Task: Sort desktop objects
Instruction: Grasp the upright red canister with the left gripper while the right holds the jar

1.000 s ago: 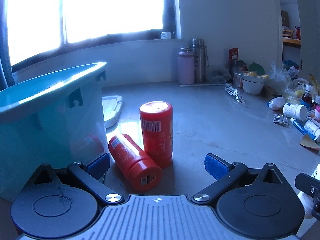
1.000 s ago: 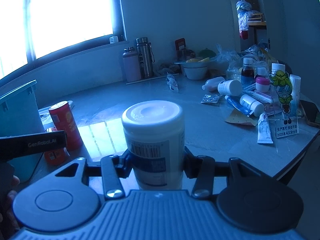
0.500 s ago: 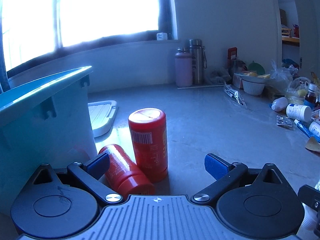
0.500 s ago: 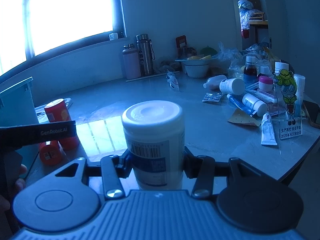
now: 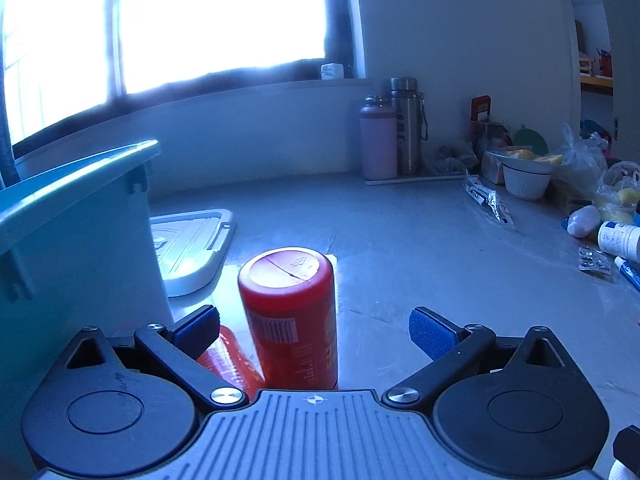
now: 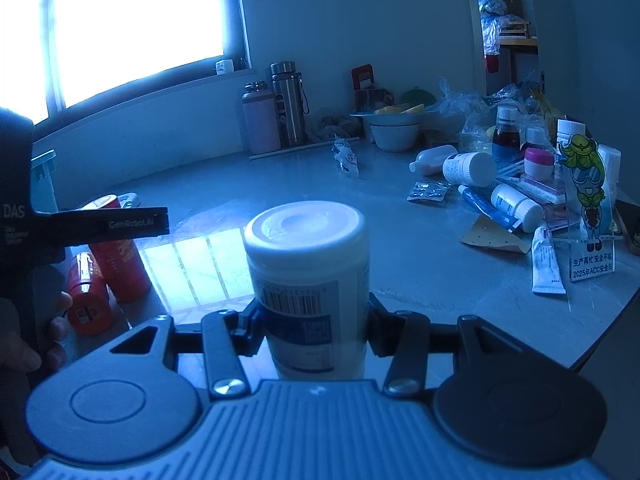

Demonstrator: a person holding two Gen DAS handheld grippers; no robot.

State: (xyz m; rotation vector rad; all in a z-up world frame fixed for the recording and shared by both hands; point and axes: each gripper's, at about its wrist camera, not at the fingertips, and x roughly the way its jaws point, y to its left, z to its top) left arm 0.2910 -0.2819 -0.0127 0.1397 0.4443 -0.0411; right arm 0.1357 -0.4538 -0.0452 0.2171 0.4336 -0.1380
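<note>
An upright red can (image 5: 290,316) stands between the wide-apart fingers of my left gripper (image 5: 314,330), which is open and touches nothing. A second red can (image 5: 228,356) lies on its side behind the left finger, beside the teal bin (image 5: 76,240). In the right wrist view my right gripper (image 6: 312,320) is shut on a white bottle (image 6: 308,280) with a barcode label, held upright. The same two red cans (image 6: 116,256) show at the left there, behind the black body of the left gripper (image 6: 100,224) and a hand (image 6: 36,336).
A white bin lid (image 5: 192,248) lies flat beside the teal bin. Two flasks (image 5: 394,128) stand by the back wall. Medicine bottles, tubes and blister packs (image 6: 500,200) crowd the right side with a white bowl (image 6: 394,134) and plastic bags. The table edge (image 6: 600,320) runs at the right.
My left gripper has moved in on the red cans: the upright one now sits between its fingers and the lying one is mostly hidden. The right gripper holds the bottle still.
</note>
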